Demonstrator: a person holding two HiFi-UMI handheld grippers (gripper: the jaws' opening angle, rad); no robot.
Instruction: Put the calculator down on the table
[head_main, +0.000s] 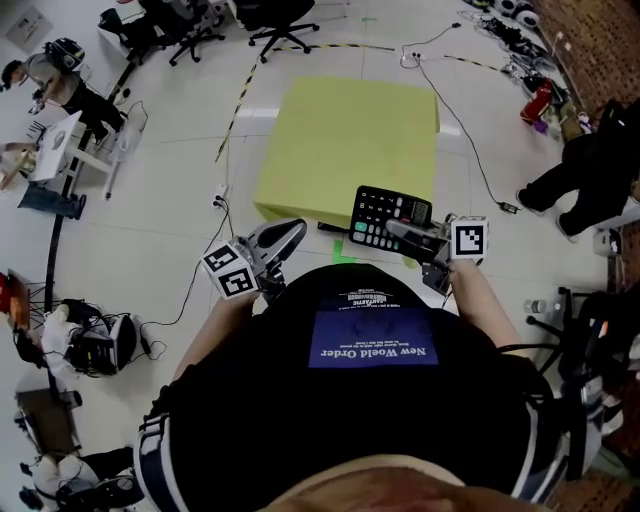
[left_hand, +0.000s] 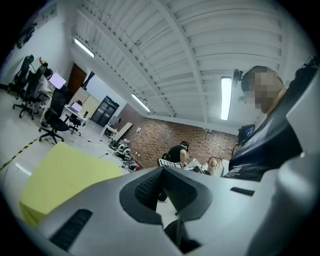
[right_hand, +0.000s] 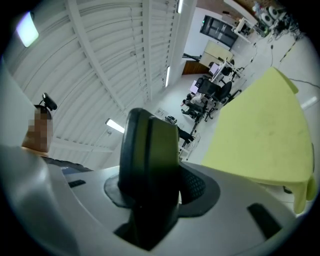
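Note:
A black calculator (head_main: 388, 218) with pale keys is clamped at its near end in my right gripper (head_main: 402, 233), held level in front of the person's chest, just short of the near edge of the yellow-green table (head_main: 345, 140). In the right gripper view the calculator (right_hand: 149, 160) stands edge-on between the jaws, with the table (right_hand: 260, 135) ahead to the right. My left gripper (head_main: 288, 234) hovers off the table's near left corner with nothing in it. Its pads (left_hand: 150, 187) meet in the left gripper view, where the table (left_hand: 65, 172) lies to the left.
Office chairs (head_main: 190, 30) stand at the back. A seated person (head_main: 60, 90) is at a desk far left, another person (head_main: 590, 180) crouches at the right. Cables and striped tape (head_main: 238, 100) cross the white floor. Bags and gear (head_main: 95, 345) lie at the lower left.

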